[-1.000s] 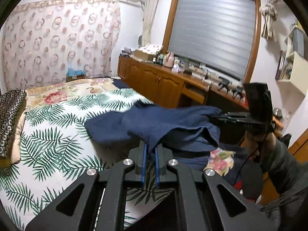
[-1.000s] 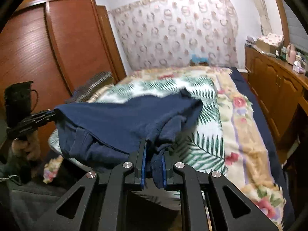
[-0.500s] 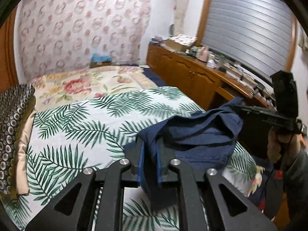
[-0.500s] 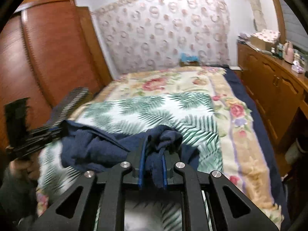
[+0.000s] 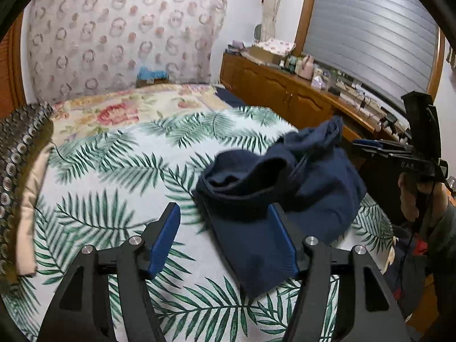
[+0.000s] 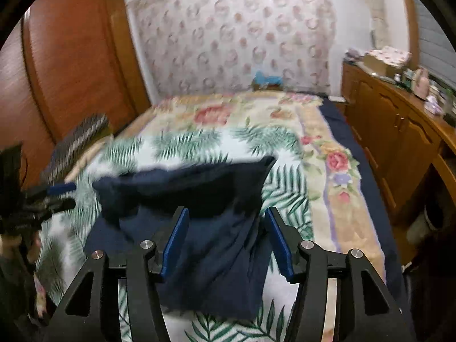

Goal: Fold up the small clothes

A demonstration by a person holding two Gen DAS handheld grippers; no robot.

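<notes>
- The dark blue garment [image 5: 285, 188] lies in a loose, rumpled heap on the bed's palm-leaf cover [image 5: 114, 171], toward the near right part of the bed in the left wrist view.
- The left hand-held gripper [image 5: 225, 233] has its jaws opening; its blue pads [image 5: 165, 236] stand well apart. A flat flap of the garment lies between them, close against the pad at 3 o'clock and clear of the pad at 9 o'clock; neither pad presses on it.
- The right hand-held gripper [image 6: 225, 239] also has its jaws opening. A hanging fold of the garment [image 6: 211, 228] sits between its blue pads [image 6: 176, 239], loose and not clamped.
- In the left wrist view the right hand-held gripper [image 5: 370, 145] shows at 3 o'clock, just beside the raised corner of the garment, with a person's hand [image 5: 413, 196] under it.
- In the right wrist view the left hand-held gripper [image 6: 61, 195] shows blurred at 9 o'clock, near the garment's left corner.
- A dark patterned cushion [image 5: 17, 154] lies at the bed's edge at 9 o'clock in the left wrist view.
- A wooden cabinet [image 5: 285, 97] runs along the bed at 2 o'clock, cluttered on top; a wooden wardrobe [image 6: 71, 57] stands at 10 o'clock in the right wrist view.
- A floral blanket [image 6: 228, 114] covers the far end of the bed.
</notes>
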